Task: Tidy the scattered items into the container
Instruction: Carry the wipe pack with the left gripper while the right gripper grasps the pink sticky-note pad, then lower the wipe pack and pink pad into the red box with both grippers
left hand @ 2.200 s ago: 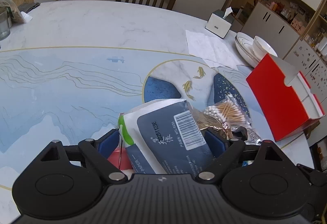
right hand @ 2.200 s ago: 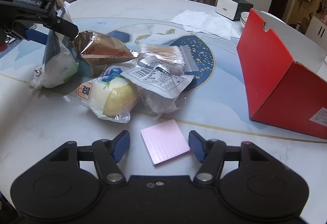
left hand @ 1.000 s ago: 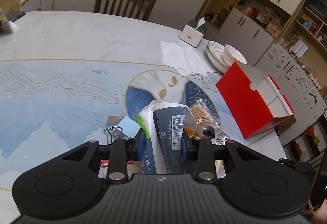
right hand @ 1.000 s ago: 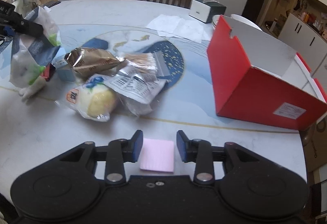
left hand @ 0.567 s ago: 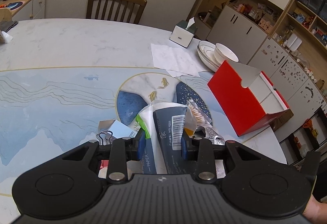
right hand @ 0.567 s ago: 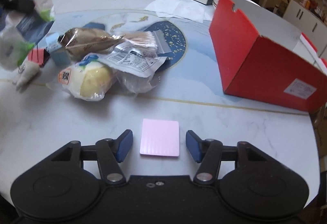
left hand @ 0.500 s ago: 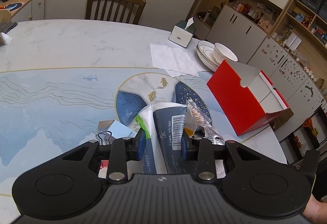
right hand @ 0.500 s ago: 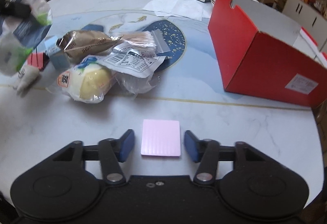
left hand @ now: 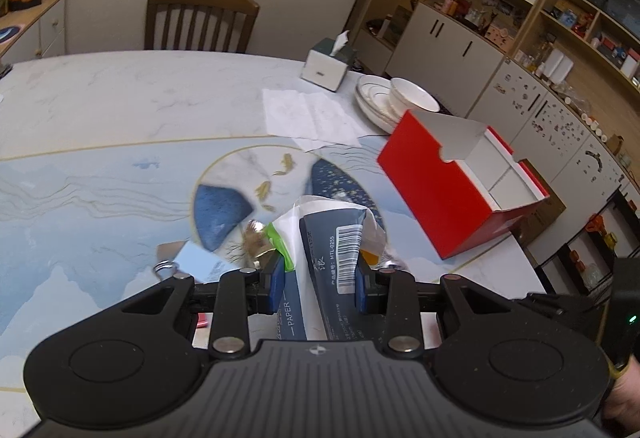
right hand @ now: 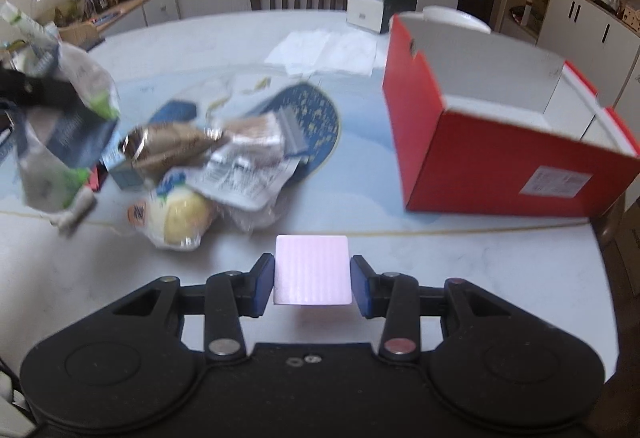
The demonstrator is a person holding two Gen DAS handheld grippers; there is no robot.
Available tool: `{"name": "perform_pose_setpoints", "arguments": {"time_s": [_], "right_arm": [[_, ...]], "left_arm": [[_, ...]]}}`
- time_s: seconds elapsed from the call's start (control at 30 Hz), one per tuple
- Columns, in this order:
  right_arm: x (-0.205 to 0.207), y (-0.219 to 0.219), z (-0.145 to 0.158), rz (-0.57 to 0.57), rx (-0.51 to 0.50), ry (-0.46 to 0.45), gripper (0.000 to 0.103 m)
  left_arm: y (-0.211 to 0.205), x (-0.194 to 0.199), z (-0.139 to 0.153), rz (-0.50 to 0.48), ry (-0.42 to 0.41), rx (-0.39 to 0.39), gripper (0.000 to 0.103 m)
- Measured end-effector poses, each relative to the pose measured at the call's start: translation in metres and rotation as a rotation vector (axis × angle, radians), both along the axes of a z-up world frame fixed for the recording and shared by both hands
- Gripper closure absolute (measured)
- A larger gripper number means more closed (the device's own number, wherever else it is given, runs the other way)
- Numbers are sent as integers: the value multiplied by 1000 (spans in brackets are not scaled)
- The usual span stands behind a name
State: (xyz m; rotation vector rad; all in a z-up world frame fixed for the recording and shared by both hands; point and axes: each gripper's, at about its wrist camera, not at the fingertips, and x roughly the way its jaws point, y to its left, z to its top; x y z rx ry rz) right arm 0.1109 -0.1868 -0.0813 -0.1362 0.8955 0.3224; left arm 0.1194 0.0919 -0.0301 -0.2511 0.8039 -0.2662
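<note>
My left gripper (left hand: 319, 284) is shut on a dark blue and white tissue pack (left hand: 330, 250) and holds it above the table; it shows at the left of the right wrist view (right hand: 68, 134). My right gripper (right hand: 313, 284) is shut on a pink pad (right hand: 312, 270), lifted off the table. The open red box (right hand: 496, 142) stands to the right, also in the left wrist view (left hand: 460, 194). A pile of packets lies mid-table: a brown snack bag (right hand: 176, 146), a yellow bun in wrap (right hand: 180, 222), cotton swabs (right hand: 260, 130).
A tissue box (left hand: 328, 66), paper napkins (left hand: 312, 118) and stacked white bowls (left hand: 400, 102) sit at the far side. A wooden chair (left hand: 200, 22) stands behind the table. Cabinets line the right wall. A small blue box (right hand: 124, 166) lies beside the pile.
My right gripper has shut on the pink pad and lifted it. My left gripper has risen and swung right with the tissue pack.
</note>
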Motion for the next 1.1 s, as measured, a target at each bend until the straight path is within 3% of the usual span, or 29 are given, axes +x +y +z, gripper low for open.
{"name": "perform_pose_setpoints", "arguments": {"time_s": [0.53,0.83,1.1], "right_arm": [[42,-83,77,67,80,-128,63],[77,-127,90,98,86,-165,64],[107,-160,84,88,73,-160,63]], "left_arm": [[-96,22,27,-23,-48,34,71],[-156,50,36,-59,-71,55,71],[-208,82,37,-113,-84,95,71]]}}
